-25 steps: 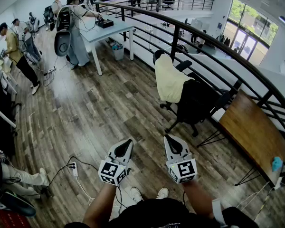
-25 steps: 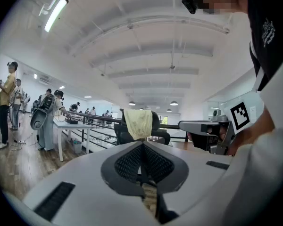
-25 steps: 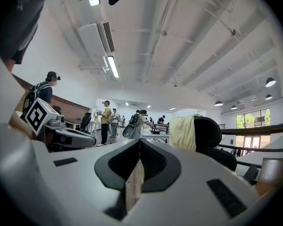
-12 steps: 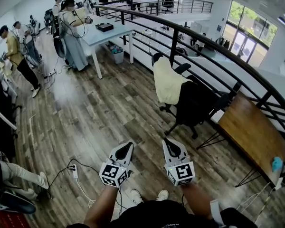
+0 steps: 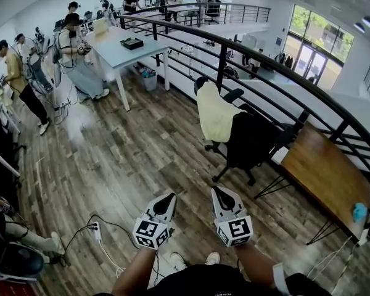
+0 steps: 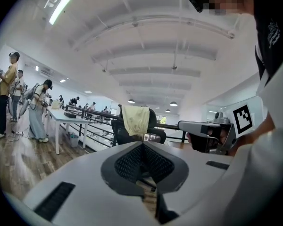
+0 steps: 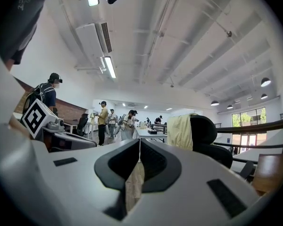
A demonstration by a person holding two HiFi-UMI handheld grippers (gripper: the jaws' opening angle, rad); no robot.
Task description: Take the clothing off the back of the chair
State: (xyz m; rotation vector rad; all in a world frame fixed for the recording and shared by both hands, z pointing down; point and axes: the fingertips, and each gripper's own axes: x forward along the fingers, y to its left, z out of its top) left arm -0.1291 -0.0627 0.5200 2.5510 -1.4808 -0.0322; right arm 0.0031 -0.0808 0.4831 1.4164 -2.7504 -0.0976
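Soft pale-yellow clothing (image 5: 214,111) drapes the curved back of a black chair (image 5: 254,142) on wood-plank floor (image 5: 111,159) — left claw (image 5: 168,197) and right claw (image 5: 217,192) both pressed together, empty.

Looks steeply down from the head over floor (image 5: 123,159) and chair (image 5: 253,142); looks low and level in both gripper views toward that same chair, well off.

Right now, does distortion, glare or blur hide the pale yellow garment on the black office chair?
No. Head view: fisheye bends the black metal railing, pale yellow garment sharp. Left gripper view: dark corners, garment small but clear. Right gripper view: ceiling strip light glares, garment unaffected.
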